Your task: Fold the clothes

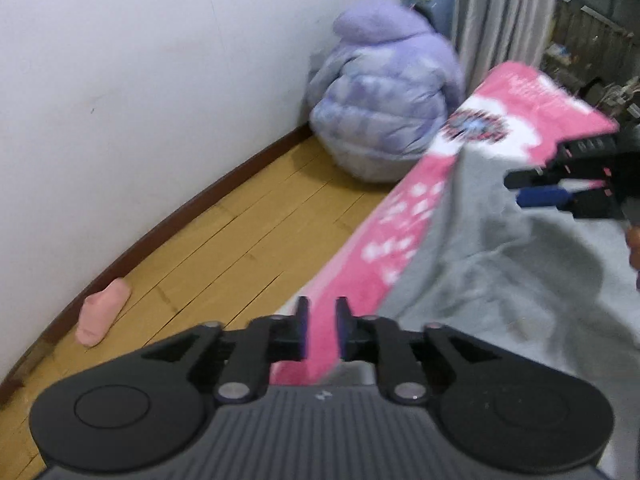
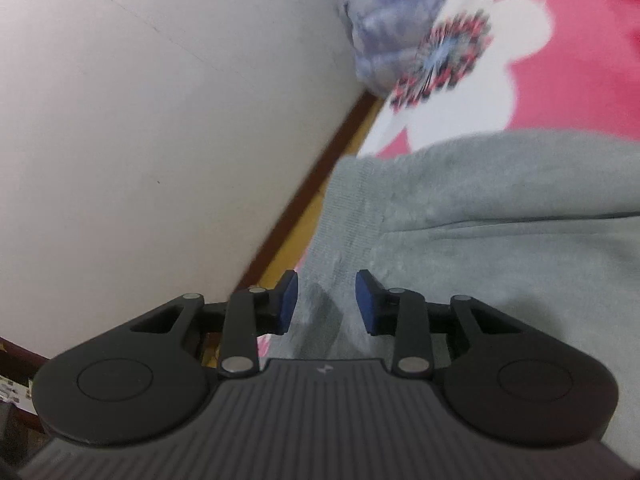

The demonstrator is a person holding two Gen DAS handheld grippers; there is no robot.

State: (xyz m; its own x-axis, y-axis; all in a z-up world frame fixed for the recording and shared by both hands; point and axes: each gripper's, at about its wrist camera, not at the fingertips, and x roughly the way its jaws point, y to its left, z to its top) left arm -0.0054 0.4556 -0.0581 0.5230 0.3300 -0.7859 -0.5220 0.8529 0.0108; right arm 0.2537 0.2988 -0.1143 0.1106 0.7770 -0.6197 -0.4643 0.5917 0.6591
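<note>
The grey sweatshirt [image 2: 480,216] lies rumpled on the pink flowered blanket [image 1: 400,216] — soft, limp, probably light, best pinched at its ribbed hem — with the left gripper [image 1: 322,330] and right gripper [image 2: 326,302] both parted, holding nothing.

One grey garment [image 1: 500,264], one blanket [image 1: 384,240], one jacket [image 1: 380,100].

I see the sweatshirt [image 1: 500,264] lying on the blanket [image 1: 384,240], reaching its left edge. A padded jacket [image 1: 384,100] sits on the floor [image 1: 224,232] against the wall [image 1: 140,80], beyond the blanket's far corner.
</note>
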